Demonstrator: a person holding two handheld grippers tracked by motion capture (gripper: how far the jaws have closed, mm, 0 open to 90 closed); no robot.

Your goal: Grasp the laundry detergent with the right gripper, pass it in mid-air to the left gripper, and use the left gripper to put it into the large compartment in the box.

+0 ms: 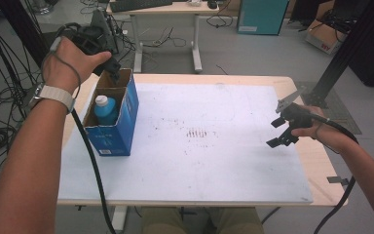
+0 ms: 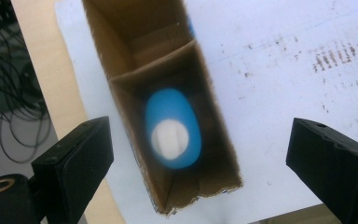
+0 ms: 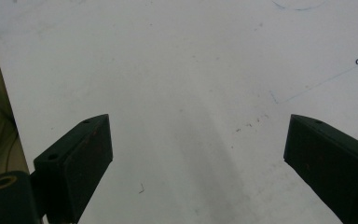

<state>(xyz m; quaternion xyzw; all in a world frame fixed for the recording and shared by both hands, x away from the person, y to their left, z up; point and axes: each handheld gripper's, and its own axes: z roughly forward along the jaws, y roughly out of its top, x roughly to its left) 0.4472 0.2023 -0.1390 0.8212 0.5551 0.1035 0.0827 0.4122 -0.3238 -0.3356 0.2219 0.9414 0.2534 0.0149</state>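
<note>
A blue cardboard box (image 1: 121,124) with an open top stands at the left of the white sheet (image 1: 209,161). In its near compartment a blue bottle with a white cap (image 1: 105,108) stands upright. My left gripper (image 1: 111,68) hangs above the box's far end, open and holding nothing. In the left gripper view the box (image 2: 130,56) and the bottle (image 2: 172,133) lie below the left gripper (image 2: 200,128), whose jaws stand wide apart. At the right side of the sheet my right gripper (image 1: 275,132) hovers open, with bare sheet (image 3: 191,70) between the jaws of the right gripper (image 3: 198,121).
The white sheet covers most of a wooden table (image 1: 319,163), with marks near its middle (image 1: 197,132). Behind the table stand a desk with a keyboard (image 1: 165,7), a teal cabinet (image 1: 263,17) and a black frame (image 1: 350,48). Cables (image 1: 0,97) lie on the floor at the left.
</note>
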